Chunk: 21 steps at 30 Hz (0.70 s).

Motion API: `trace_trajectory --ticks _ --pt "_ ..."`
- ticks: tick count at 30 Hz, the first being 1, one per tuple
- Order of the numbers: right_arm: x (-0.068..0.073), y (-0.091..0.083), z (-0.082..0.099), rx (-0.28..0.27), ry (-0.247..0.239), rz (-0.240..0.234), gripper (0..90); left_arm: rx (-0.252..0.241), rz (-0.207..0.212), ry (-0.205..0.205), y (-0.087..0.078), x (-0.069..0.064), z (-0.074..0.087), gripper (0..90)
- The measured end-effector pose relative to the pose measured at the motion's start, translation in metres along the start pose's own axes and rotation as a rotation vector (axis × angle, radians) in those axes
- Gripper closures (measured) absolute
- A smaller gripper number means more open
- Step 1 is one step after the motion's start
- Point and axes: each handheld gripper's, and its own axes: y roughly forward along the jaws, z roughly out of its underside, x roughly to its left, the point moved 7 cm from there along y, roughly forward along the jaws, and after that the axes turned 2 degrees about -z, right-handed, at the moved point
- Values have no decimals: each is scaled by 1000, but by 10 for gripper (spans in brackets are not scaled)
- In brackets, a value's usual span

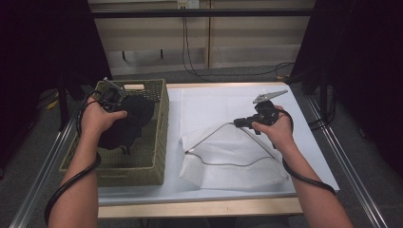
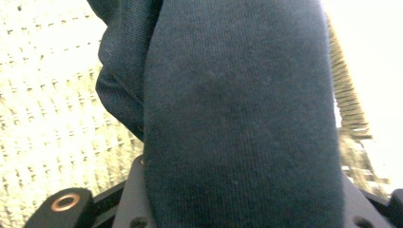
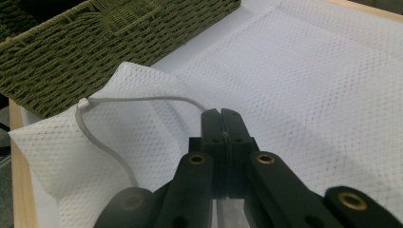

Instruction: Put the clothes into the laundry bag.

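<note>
Two grippers are busy: left gripper (image 1: pixel 113 102) clamps a dark garment (image 1: pixel 129 121) above the basket (image 1: pixel 159 137); right gripper (image 3: pixel 221 124), jaws together, apparently pinches the mesh bag's (image 1: pixel 228 164) zipper edge, nothing bagged yet.

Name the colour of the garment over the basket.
Dark navy garment, best in the left gripper view.

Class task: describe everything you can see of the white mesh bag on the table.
The white mesh bag looks like thin dotted netting, lying flat and rumpled on the white table, right of the woven basket. A pale drawstring loops along its open edge; the right gripper, jaws together, pinches that cord.
</note>
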Motion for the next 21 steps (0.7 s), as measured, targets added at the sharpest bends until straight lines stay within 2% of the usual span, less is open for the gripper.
trace_trajectory --ticks 4,8,10,12,13,14,21 --pt "0 0 0 1 -1 1 900 1 -7 11 -8 -4 -4 616" --pt "-1 0 0 -7 -6 1 900 -10 15 0 -16 -9 -8 616" --pt "-1 0 0 -6 -4 0 900 -2 6 22 -20 -11 -9 616" --pt "-2 0 0 -3 2 -1 900 -9 17 20 -25 -15 -12 616" --pt "-2 0 1 -2 4 1 900 -25 29 -8 -26 -19 -13 616" --pt "-2 0 1 1 7 4 900 -1 36 26 -29 -18 -13 616" --pt "-3 0 1 -1 8 5 900 7 53 29 -39 -31 -17 617"
